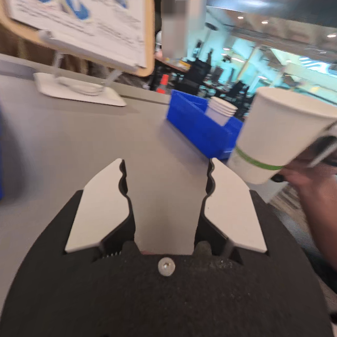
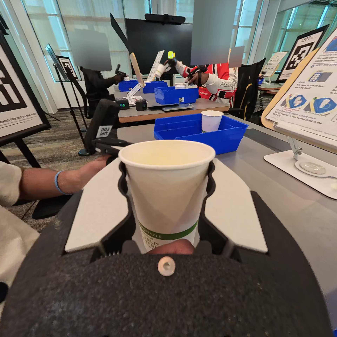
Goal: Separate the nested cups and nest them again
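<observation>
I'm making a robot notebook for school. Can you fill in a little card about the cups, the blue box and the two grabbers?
Left gripper: open, empty, above the grey table
Right gripper: shut on the held cup
Held cup: white paper with a green band, empty inside, off the table
Blue bin: on the table beyond the held cup
Cups in bin: several stacked rims show in the left wrist view, exact count unclear
Instruction board: on a white stand, at the table's right side
</observation>
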Motion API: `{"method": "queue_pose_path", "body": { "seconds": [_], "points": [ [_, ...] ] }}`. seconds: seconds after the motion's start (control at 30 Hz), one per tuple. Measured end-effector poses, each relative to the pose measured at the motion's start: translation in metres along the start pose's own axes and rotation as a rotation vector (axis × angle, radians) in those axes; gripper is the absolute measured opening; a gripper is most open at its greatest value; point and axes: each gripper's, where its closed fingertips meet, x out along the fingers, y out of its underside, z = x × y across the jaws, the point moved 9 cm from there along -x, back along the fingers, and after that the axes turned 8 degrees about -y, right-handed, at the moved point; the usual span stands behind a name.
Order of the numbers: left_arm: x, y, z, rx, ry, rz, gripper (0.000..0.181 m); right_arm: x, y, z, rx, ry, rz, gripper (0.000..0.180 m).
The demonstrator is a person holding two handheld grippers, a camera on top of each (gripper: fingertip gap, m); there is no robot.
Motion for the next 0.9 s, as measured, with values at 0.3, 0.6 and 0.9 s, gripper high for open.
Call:
{"method": "queue_pose_path", "body": {
  "seconds": [0.3,0.6,0.9],
  "points": [
    [-0.009,-0.01,0.015,0.184,-0.118,-0.078,0.081,-0.044,-0.037,-0.044,-0.024,0.416,-0.094,0.086],
    [-0.013,-0.013,0.002,0.287,-0.107,-0.112,0.078,-0.151,-0.046,-0.19,0.059,1.097,-0.02,0.086],
    [-0.01,-0.013,0.01,0.247,-0.095,-0.079,0.078,-0.153,-0.024,-0.221,0.072,1.117,0.052,0.087]
  ]
}}
